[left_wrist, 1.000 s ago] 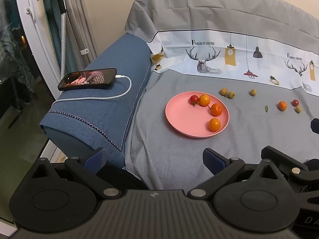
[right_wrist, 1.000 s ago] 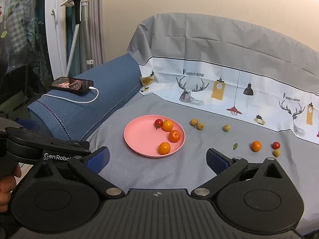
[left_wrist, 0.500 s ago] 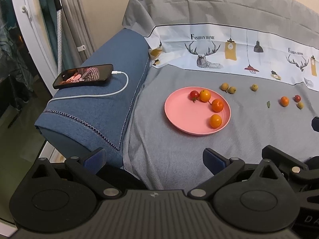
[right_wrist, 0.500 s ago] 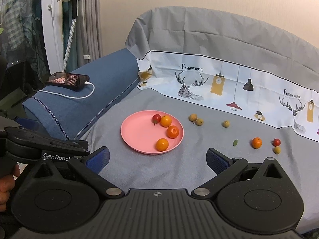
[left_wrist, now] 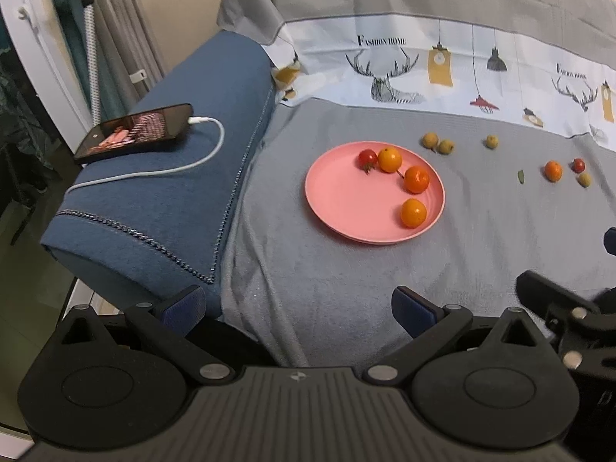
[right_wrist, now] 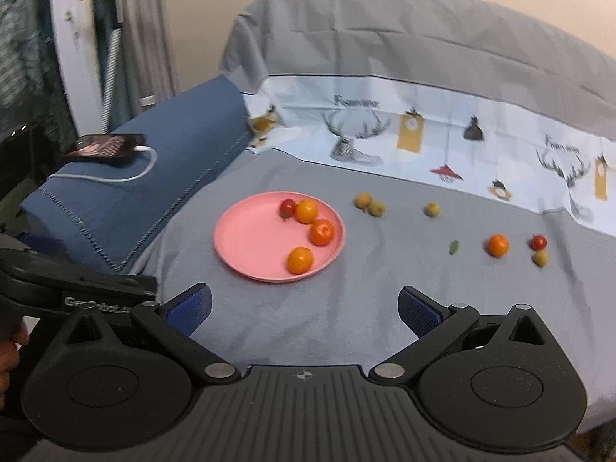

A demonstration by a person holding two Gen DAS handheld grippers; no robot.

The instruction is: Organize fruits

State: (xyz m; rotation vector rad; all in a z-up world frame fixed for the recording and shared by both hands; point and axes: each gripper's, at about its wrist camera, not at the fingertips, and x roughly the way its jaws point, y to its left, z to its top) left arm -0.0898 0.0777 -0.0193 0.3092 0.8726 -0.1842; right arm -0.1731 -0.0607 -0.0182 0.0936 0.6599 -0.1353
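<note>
A pink plate (left_wrist: 338, 200) (right_wrist: 246, 238) lies on the grey sofa cover, holding three orange fruits and one cherry tomato (left_wrist: 367, 158) (right_wrist: 287, 206). Loose on the cover to its right are two yellow-green fruits (left_wrist: 437, 143) (right_wrist: 369, 203), a third one (left_wrist: 491, 141) (right_wrist: 432, 209), an orange (left_wrist: 553, 171) (right_wrist: 498, 245), a red tomato (left_wrist: 578, 164) (right_wrist: 539, 242) and a small yellow fruit (left_wrist: 585, 180) (right_wrist: 541, 258). My left gripper (left_wrist: 298, 310) and right gripper (right_wrist: 304, 308) both stand open and empty, well short of the plate.
A phone (left_wrist: 134, 131) (right_wrist: 106, 145) on a white charging cable rests on the blue armrest (left_wrist: 165, 200) at left. A small green leaf (left_wrist: 520, 176) (right_wrist: 454, 247) lies on the cover. The printed backrest cloth (left_wrist: 442, 65) rises behind. The other gripper's body (right_wrist: 69, 288) shows at left.
Both views have drifted closer and slightly downward toward the plate; the right wrist view is now motion-blurred. The fruits and the plate have not moved. Both grippers stay open.
</note>
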